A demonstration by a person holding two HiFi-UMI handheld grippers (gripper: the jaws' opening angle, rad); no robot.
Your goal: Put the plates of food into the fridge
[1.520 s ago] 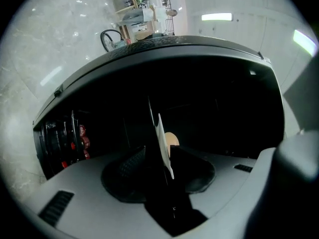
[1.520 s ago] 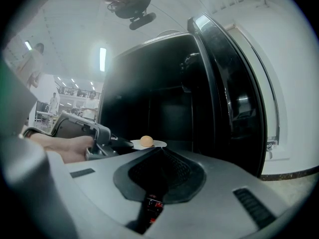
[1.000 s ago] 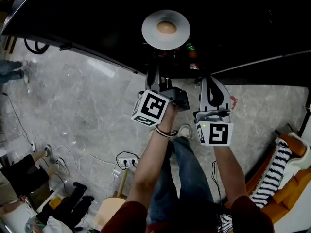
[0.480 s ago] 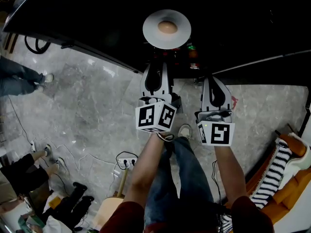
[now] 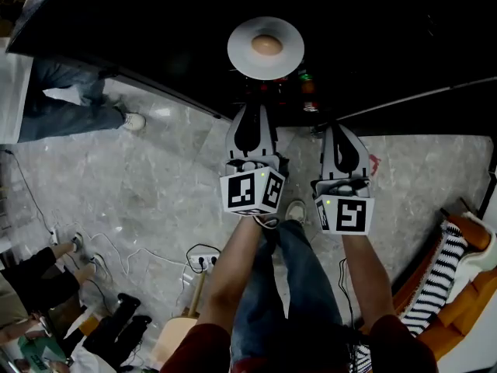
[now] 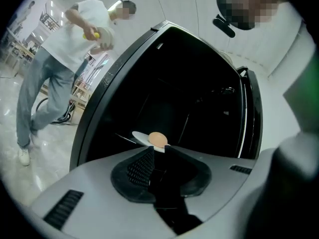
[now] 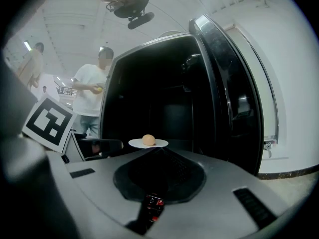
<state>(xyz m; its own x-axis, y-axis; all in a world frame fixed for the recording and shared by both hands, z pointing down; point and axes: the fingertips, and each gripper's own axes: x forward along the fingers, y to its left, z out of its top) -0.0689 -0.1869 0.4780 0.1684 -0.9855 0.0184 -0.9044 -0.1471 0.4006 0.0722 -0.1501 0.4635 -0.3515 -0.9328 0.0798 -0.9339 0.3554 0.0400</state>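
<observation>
1. Head view shows the plate (image 5: pixel 242 56) with its round brownish food (image 5: pixel 266 44) already inside the dark fridge (image 5: pixel 155 22), at the far side and a little left of centre. I believe it rests on a shelf, but the inside is too dark to see one.
2. For this plate the putting-in looks done. What seems to remain is to draw my grippers back and to close the door (image 7: pixel 234 93), which stands open on the right. No view shows whether more plates are waiting.
3. My left gripper (image 5: pixel 252 111) is at the near edge of the fridge opening, apart from the plate. Its jaws have just been closing and now stand with only a narrow gap. Nothing is between them. In the left gripper view the plate rim only lines up behind that gap.
4. My right gripper (image 5: pixel 342 129), just to the right of the left one, has its jaws pressed together on nothing.
5. One second ago my left gripper was rolled to one side with its marker cube tilted. Now it sits square. The plate and the right gripper are where they were. A person (image 5: pixel 70 107) in jeans has walked further onto the floor at the left.
</observation>
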